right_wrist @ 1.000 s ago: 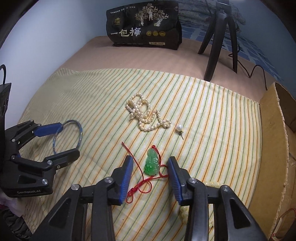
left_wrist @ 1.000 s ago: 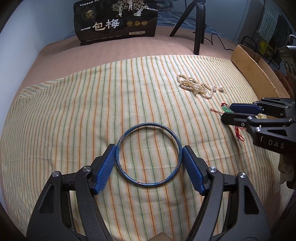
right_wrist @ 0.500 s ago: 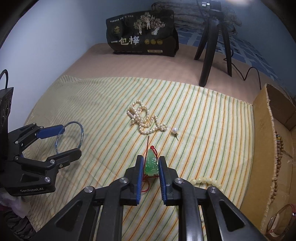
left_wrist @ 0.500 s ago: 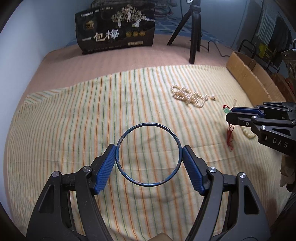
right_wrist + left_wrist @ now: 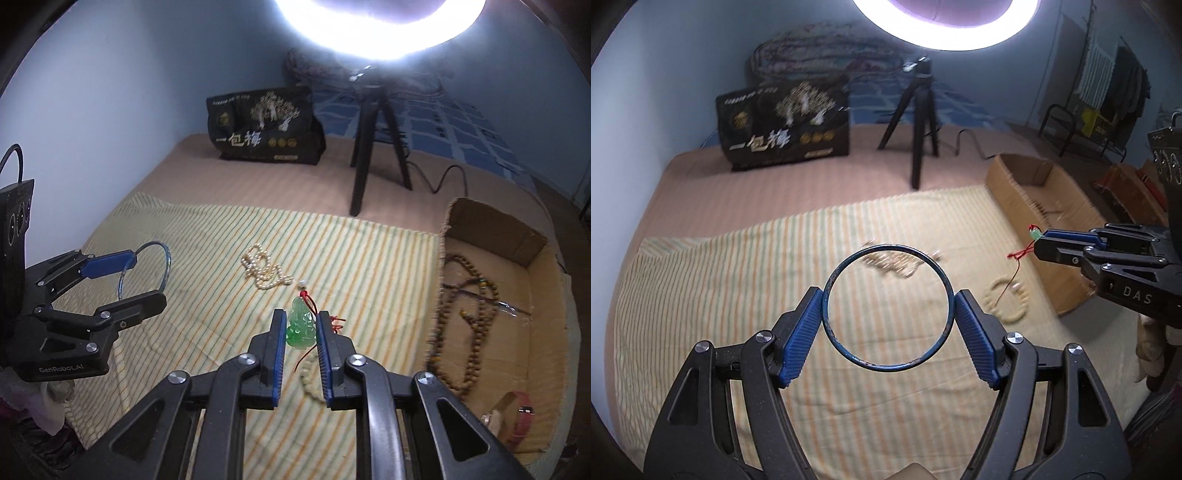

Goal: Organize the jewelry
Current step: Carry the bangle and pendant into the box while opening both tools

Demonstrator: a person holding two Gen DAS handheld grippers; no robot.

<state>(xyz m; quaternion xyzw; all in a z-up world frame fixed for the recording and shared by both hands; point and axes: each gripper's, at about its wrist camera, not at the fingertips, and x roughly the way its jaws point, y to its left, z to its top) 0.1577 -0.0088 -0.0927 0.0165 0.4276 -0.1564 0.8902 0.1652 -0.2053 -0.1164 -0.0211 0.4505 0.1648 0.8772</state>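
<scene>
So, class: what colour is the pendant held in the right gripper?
Green pendant, clearest in the right wrist view.

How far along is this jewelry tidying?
Partway. Brown bead strings and a red watch already lie in the cardboard box. In hand: the left gripper holds a blue bangle, the right gripper a green pendant. Left on the striped cloth: pearl necklace, pale bead bracelet.

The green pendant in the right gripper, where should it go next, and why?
Probably carry it rightward over the cardboard box and release. The right gripper grips the green pendant lifted off the striped cloth, and the box already holds bead necklaces.
</scene>
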